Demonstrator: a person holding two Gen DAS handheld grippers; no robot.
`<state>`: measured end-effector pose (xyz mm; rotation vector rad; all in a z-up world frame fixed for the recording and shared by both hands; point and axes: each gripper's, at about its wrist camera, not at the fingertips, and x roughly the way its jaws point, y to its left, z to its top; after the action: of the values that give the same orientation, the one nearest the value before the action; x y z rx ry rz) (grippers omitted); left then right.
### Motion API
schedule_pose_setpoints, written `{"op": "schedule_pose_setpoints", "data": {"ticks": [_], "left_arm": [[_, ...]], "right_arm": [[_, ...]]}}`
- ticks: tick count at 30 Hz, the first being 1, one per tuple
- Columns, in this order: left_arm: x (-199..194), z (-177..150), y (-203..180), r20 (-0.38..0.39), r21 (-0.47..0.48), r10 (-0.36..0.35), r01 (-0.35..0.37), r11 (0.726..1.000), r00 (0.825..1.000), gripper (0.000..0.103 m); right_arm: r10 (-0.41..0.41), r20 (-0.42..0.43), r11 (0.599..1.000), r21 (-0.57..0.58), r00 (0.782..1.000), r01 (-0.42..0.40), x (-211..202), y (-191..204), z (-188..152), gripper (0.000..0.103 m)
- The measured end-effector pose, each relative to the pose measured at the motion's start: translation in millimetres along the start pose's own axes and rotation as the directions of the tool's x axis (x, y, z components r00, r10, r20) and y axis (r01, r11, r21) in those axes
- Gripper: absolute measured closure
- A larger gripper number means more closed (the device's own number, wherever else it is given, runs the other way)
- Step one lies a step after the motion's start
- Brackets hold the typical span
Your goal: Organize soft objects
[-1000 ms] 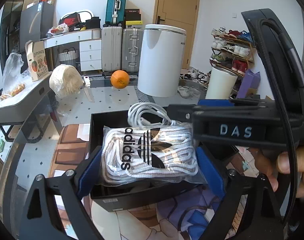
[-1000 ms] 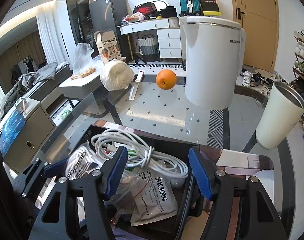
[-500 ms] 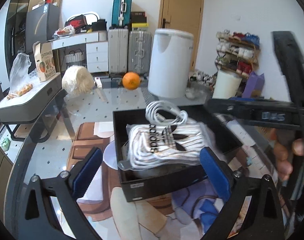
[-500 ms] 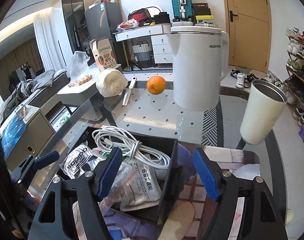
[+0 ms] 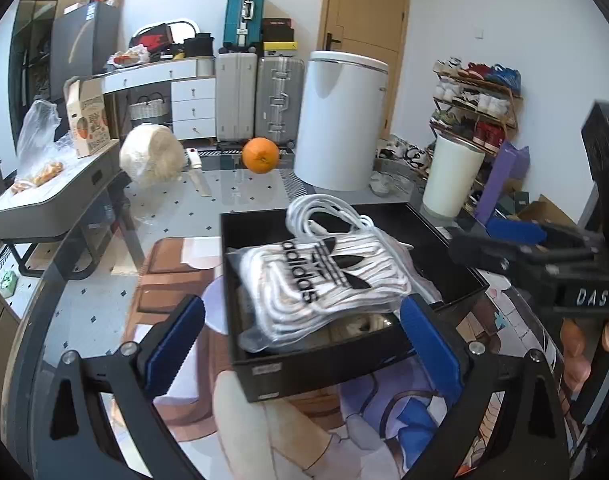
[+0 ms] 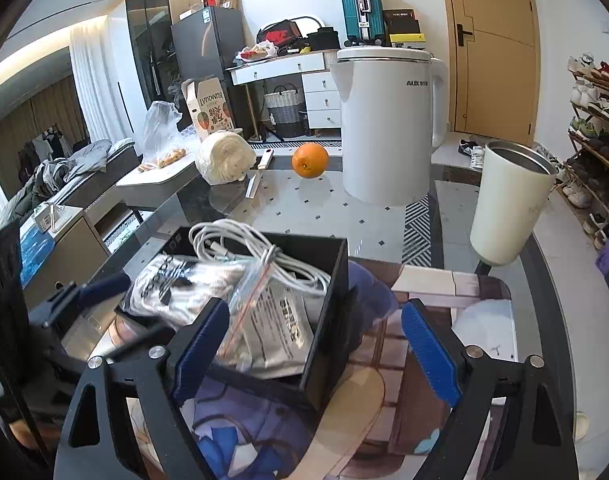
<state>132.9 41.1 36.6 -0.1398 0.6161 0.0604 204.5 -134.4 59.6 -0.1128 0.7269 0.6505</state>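
A bagged bundle of white adidas laces lies atop a black box on the glass table, directly ahead of the left gripper, its long axis running roughly across the wide-open, empty jaws. The right gripper, jaws equally spread and holding nothing, straddles the box's near corner, beside a coiled white cable and a foil packet. The left looks nearer the laces.

Glossy glass tabletop; matt black box; crinkly clear plastic sock pack; smooth white kettle.
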Motion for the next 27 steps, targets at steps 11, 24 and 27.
{"op": "schedule_pose_setpoints", "data": {"ticks": [11,24,27], "left_arm": [[-34,-16,14,0.065,0.020,0.031,-0.032,0.999,0.997,0.000],[-44,-23,21,0.110,0.037,0.032,-0.037,0.999,0.993,0.000],[-43,-26,21,0.119,0.033,0.030,-0.035,0.999,0.992,0.000]], "right_arm": [[0.012,0.058,0.999,-0.050,0.998,-0.009,-21,17,-31,0.001],[0.031,0.168,0.996,-0.083,0.985,-0.017,-39,32,-55,0.001],[0.035,0.183,0.996,-0.089,0.983,-0.019,-39,34,-58,0.001]]}}
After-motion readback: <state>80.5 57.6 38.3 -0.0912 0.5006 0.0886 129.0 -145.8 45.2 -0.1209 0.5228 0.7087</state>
